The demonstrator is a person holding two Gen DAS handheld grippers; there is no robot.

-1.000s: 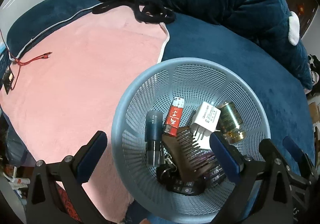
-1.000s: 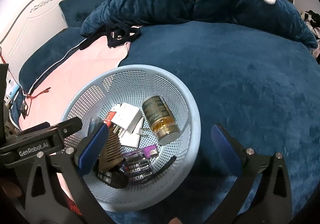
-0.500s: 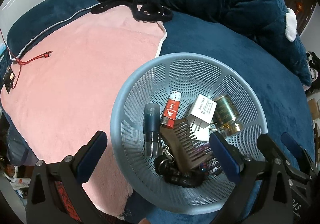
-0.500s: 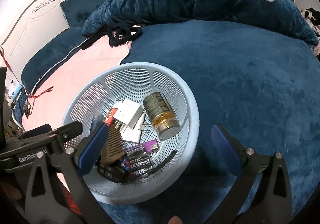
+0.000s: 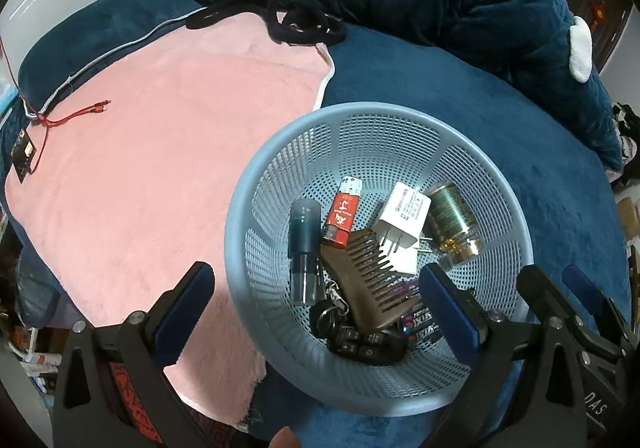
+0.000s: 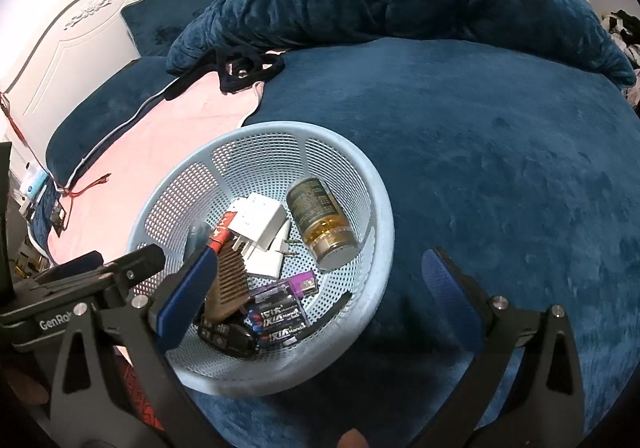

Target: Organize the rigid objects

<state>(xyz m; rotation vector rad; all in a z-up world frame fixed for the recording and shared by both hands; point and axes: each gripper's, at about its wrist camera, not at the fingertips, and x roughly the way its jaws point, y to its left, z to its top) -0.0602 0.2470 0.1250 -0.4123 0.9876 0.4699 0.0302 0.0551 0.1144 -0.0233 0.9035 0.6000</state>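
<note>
— Where's everything now?

— All in the pale blue basket (image 5: 280, 152) on the bed (image 6: 500, 152): a brown comb (image 5: 374, 280), a white charger (image 5: 404, 216), a gold-capped bottle (image 5: 454, 224), a red stick (image 5: 343, 213), a dark tube (image 5: 304, 248), batteries (image 6: 280, 314) and a black key fob (image 5: 360, 340) at the bottom.

— And the tools?

— The left hand-held gripper (image 5: 316, 310) hangs above the near rim, spread wide and empty. The right hand-held gripper (image 6: 316, 288) is the same, one finger over the basket, the other over blue blanket.

— What worries you?

— The mattress is soft. Press on that rim and the basket could tip, I'd guess. The comb lies across the fob and batteries, so reaching under may drag it along.
</note>
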